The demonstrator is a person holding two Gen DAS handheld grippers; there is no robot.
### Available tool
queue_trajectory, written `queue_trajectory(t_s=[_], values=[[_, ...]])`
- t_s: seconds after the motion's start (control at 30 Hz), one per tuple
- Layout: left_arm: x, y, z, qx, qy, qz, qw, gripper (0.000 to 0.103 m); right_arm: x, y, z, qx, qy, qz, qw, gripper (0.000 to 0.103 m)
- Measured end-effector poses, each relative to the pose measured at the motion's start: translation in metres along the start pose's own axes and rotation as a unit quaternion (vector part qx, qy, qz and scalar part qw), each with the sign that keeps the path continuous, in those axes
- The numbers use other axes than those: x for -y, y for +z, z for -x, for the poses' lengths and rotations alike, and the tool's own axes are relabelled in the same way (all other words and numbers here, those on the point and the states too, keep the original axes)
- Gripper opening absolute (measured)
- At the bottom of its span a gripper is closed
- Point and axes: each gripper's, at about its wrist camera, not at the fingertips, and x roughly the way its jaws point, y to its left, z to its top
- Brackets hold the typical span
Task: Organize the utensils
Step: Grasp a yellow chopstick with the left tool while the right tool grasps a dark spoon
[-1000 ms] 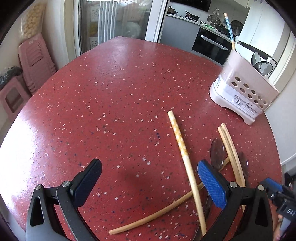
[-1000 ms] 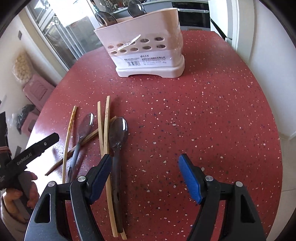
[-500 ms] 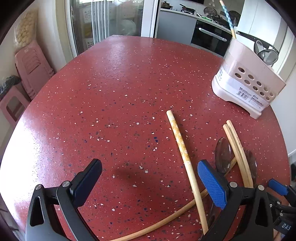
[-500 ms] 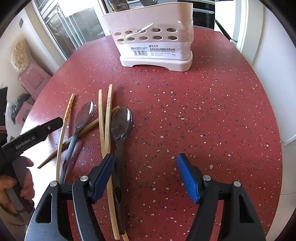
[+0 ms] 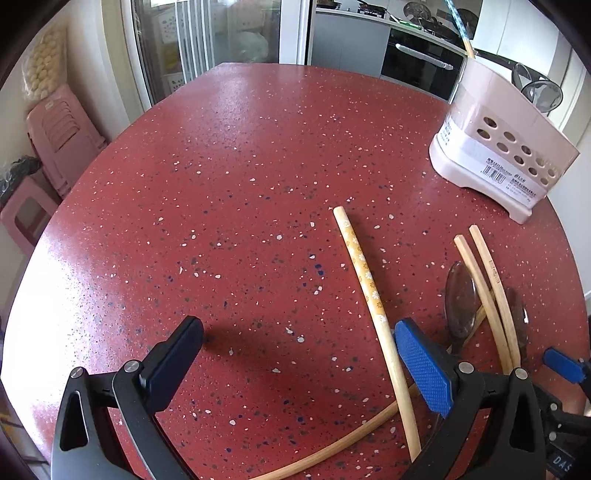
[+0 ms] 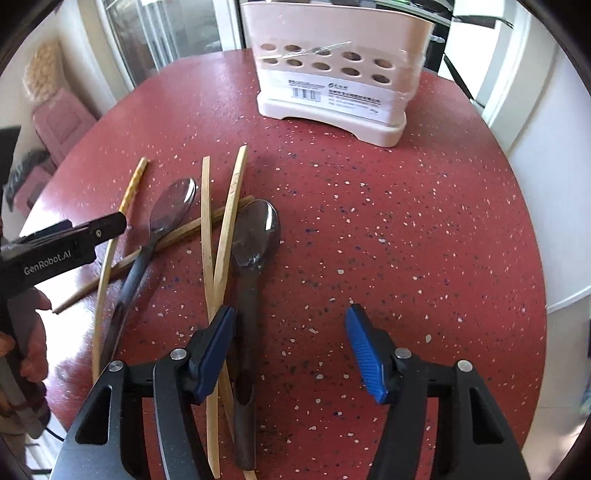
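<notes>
A pink utensil holder [image 5: 495,155] stands at the far right of the red speckled table [image 5: 240,184]; it also shows in the right wrist view [image 6: 332,77]. Loose on the table lie a flower-patterned chopstick [image 5: 369,291], a pair of plain chopsticks [image 6: 218,251], another chopstick [image 6: 155,251] crossing under them, and two dark spoons [image 6: 255,236] [image 6: 166,214]. My left gripper [image 5: 299,354] is open and empty, its right finger beside the patterned chopstick. My right gripper [image 6: 290,339] is open and empty, its left finger over the plain chopsticks and a spoon handle.
The holder holds spoons [image 5: 539,92] and a blue-patterned chopstick [image 5: 458,26]. Pink stools [image 5: 55,129] stand left of the table. A wall [image 6: 554,147] is close on the table's right. Kitchen cabinets and an oven [image 5: 417,62] lie beyond.
Both grippers have moved forward and lower toward the utensils. The holder looms larger in the right wrist view. Both stay open. Nothing on the table has moved.
</notes>
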Motion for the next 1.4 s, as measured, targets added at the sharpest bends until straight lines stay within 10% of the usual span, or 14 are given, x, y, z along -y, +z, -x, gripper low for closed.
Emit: queue_trajectory(t_s=[0.43, 0.87, 1.0, 1.4], values=[[0.012, 0.009, -0.002, -0.026, -0.008, -0.055, 0.9981, 0.103, -0.008, 0.030, -0.008, -0.088, 0.007, 0.046, 0.995, 0.041], [0.037, 0.034, -0.003, -0.071, -0.043, -0.124, 0.9888, 0.053, -0.007, 0.050, -0.014, -0.125, 0.023, 0.065, 0.990, 0.013], [0.035, 0.034, -0.003, -0.062, -0.046, -0.119, 0.9898, 0.038, 0.003, 0.046, -0.014, -0.118, 0.041, 0.054, 0.991, 0.012], [0.006, 0.019, 0.040, 0.046, -0.074, -0.053, 0.9948, 0.037, 0.040, 0.028, 0.015, -0.046, 0.104, 0.022, 0.993, 0.013]])
